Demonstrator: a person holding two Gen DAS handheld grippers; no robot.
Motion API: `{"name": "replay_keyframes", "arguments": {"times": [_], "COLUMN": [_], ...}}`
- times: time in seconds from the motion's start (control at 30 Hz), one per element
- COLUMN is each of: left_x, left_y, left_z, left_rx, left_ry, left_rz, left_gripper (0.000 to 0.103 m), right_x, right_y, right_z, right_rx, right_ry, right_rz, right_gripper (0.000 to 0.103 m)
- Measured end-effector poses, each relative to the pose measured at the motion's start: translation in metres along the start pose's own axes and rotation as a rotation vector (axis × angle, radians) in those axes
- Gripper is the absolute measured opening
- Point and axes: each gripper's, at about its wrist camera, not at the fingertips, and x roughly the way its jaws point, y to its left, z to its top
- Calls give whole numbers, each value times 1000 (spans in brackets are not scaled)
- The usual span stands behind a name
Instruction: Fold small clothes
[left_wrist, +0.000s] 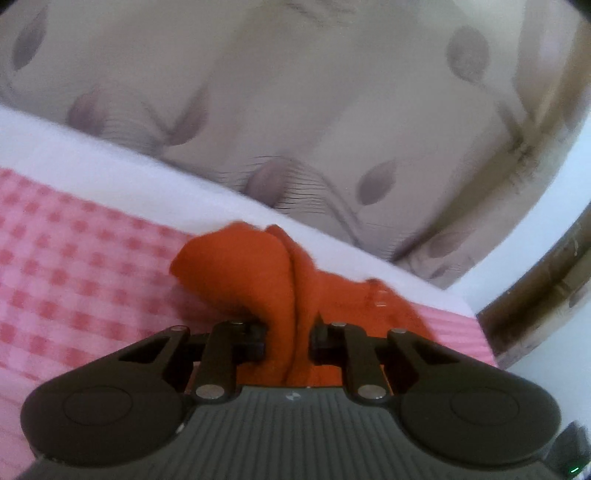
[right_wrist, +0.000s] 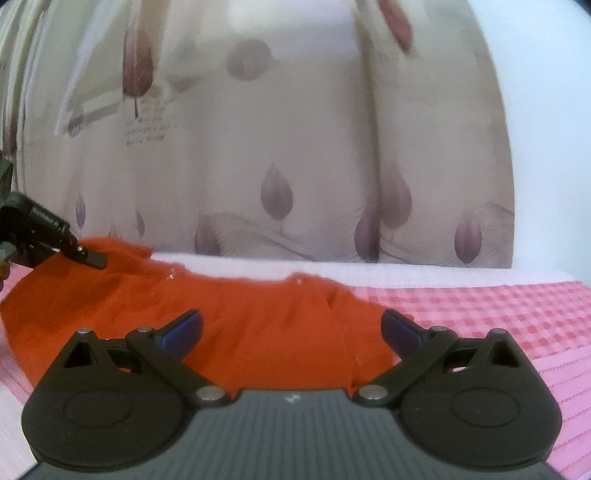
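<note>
A small orange garment lies spread on the pink checked cloth, close to its far edge. My left gripper is shut on a bunched fold of the orange garment, which stands up in a hump between and beyond its fingers. The right wrist view shows that left gripper at the garment's far left end, held a little above the cloth. My right gripper is open over the garment's near middle. Its blue pads stand wide apart with nothing pinched between them.
A white strip borders the pink checked cloth at the back. Behind it hangs a beige curtain with purple leaf prints. A brown wooden edge and a white wall show at the right in the left wrist view.
</note>
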Motion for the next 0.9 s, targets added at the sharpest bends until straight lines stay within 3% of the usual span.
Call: {"name": "replay_keyframes", "arguments": {"times": [0.2, 0.33, 0.5, 0.63, 0.7, 0.77, 0.8, 0.83, 0.87, 0.9], "left_x": [13, 40, 80, 102, 105, 91, 80, 70, 54, 35], "left_y": [-94, -142, -174, -184, -181, -178, -179, -179, -175, -168], "left_z": [4, -5, -31, -46, -48, -48, -45, -43, -43, -45], "left_rx": [72, 77, 0, -36, -97, -141, -131, -120, -113, -102], "left_ry": [56, 111, 189, 232, 253, 216, 182, 148, 100, 31], "left_rz": [-20, -23, -18, -43, -130, -226, -259, -288, -314, -319], "left_gripper": [20, 20, 20, 22, 38, 42, 59, 67, 87, 97], "right_x": [-6, -22, -48, -48, -47, -47, -47, -46, -45, -45], "right_y": [-8, -30, -69, -89, -91, -91, -91, -91, -91, -90], "right_z": [0, -4, -18, -22, -22, -21, -21, -20, -20, -20], "right_rx": [54, 202, 455, 575, 586, 583, 579, 576, 574, 573], "right_ry": [-41, -117, -216, -222, -225, -223, -220, -216, -214, -211], "right_rz": [16, 26, 103, 114, 122, 125, 132, 144, 154, 167], "right_gripper": [103, 103, 103, 103, 103, 103, 103, 103, 103, 103]}}
